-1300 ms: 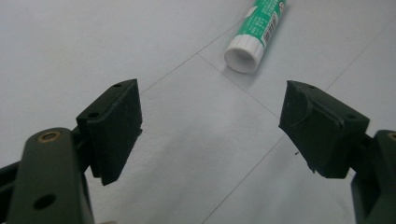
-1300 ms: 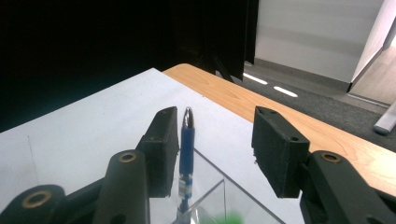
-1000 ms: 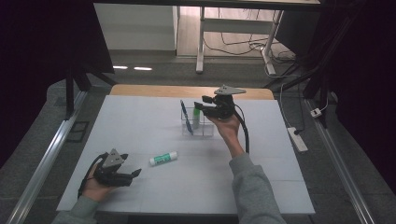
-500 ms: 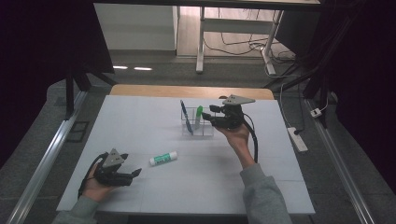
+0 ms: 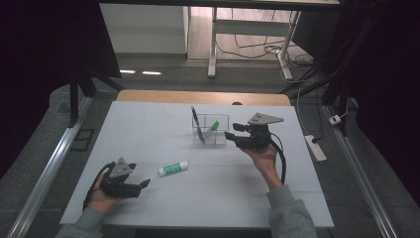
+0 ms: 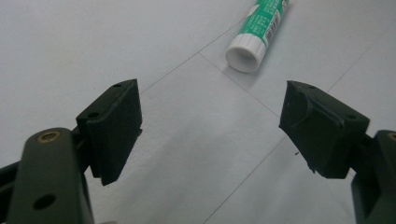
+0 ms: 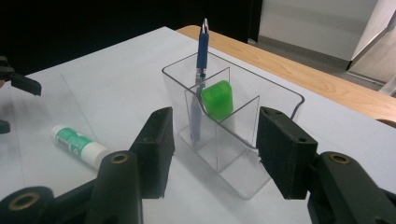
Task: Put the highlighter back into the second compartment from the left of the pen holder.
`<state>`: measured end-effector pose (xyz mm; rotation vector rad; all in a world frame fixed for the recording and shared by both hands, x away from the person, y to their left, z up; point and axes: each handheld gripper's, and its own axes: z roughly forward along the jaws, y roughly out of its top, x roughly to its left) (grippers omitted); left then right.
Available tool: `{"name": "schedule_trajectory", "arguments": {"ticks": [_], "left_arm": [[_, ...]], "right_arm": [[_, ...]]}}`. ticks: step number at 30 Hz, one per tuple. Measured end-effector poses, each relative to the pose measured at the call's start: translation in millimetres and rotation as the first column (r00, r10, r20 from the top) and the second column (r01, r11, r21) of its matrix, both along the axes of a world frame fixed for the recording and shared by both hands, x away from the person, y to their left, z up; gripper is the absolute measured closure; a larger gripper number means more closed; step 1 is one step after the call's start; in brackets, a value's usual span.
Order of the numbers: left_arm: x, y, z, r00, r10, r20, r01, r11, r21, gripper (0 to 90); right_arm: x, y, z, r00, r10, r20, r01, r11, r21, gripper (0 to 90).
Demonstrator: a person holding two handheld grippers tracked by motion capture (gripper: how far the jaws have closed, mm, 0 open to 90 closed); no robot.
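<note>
A clear plastic organizer stands at the middle back of the white table. A blue pen and a green-capped stick stand in its compartments. My right gripper is just right of it, level, open, with nothing between its fingers. In the right gripper view the organizer sits just beyond the open jaws, with the pen and the green cap inside. A green-and-white glue stick lies flat left of centre. My left gripper rests open at the front left and points at the glue stick.
A wooden strip runs along the table's far edge. On the floor to the right lies a white power strip. Metal rails flank the table. Beyond it stands another table's frame with cables.
My right gripper has moved right and toward the near side, from above the organizer to a spot beside it. The left gripper and the glue stick have stayed put.
</note>
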<state>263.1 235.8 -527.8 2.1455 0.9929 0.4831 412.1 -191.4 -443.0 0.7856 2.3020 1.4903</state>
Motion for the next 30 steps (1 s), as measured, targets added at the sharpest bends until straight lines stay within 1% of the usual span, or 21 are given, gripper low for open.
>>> {"name": "schedule_trajectory", "arguments": {"ticks": [1,2,5,8,10,11,15,17,20,27,30], "left_arm": [[-0.1,-0.1,0.0,1.0000,0.000,0.001,0.000,1.0000,0.000,20.6],[-0.2,0.0,0.1,1.0000,-0.001,0.000,0.001,1.0000,0.000,20.6],[-0.4,0.2,0.4,1.0000,0.000,0.002,0.000,1.0000,-0.001,20.5],[-0.2,0.2,0.3,1.0000,0.000,0.001,0.000,1.0000,-0.001,20.6],[-0.2,0.2,0.2,1.0000,0.000,0.001,0.000,1.0000,-0.001,20.6],[-0.3,0.3,0.3,1.0000,0.000,0.001,0.000,1.0000,-0.001,20.5],[-0.3,0.6,0.5,1.0000,0.002,0.000,-0.002,1.0000,-0.002,20.6],[-0.4,0.3,0.4,1.0000,0.001,0.000,-0.001,1.0000,-0.001,20.6],[-0.5,0.1,0.5,1.0000,0.000,0.001,0.000,1.0000,-0.002,20.5],[-0.1,0.4,0.4,1.0000,0.002,0.001,-0.002,1.0000,-0.002,20.6],[0.0,-0.1,0.3,1.0000,0.001,0.001,-0.001,1.0000,0.000,20.6]], "right_arm": [[-1.5,-1.0,0.7,1.0000,-0.001,0.002,0.001,1.000,0.001,46.5],[-3.0,-2.5,1.8,1.0000,-0.002,0.004,0.002,1.000,-0.009,46.5],[-7.3,-6.2,3.7,1.0000,-0.003,0.009,0.003,1.000,-0.008,46.4],[-11.8,-10.5,4.5,1.0000,-0.005,0.008,0.005,1.000,-0.019,46.2],[-15.2,-13.8,3.8,1.0000,-0.006,0.005,0.006,1.000,-0.018,46.1],[-17.2,-15.7,3.4,1.0000,-0.006,0.003,0.006,1.000,-0.028,46.1],[-24.7,-24.3,-2.0,0.9997,-0.024,0.003,0.024,0.999,-0.048,45.3],[-27.6,-29.8,-4.7,0.9994,-0.034,-0.006,0.034,0.998,-0.054,45.3],[-32.0,-38.2,-8.2,0.9987,-0.049,-0.014,0.049,0.998,-0.050,45.2],[-43.0,-54.3,-14.9,0.9974,-0.059,-0.041,0.055,0.996,-0.077,44.2],[-48.8,-61.6,-18.5,0.9962,-0.072,-0.050,0.067,0.994,-0.084,43.9]]}}
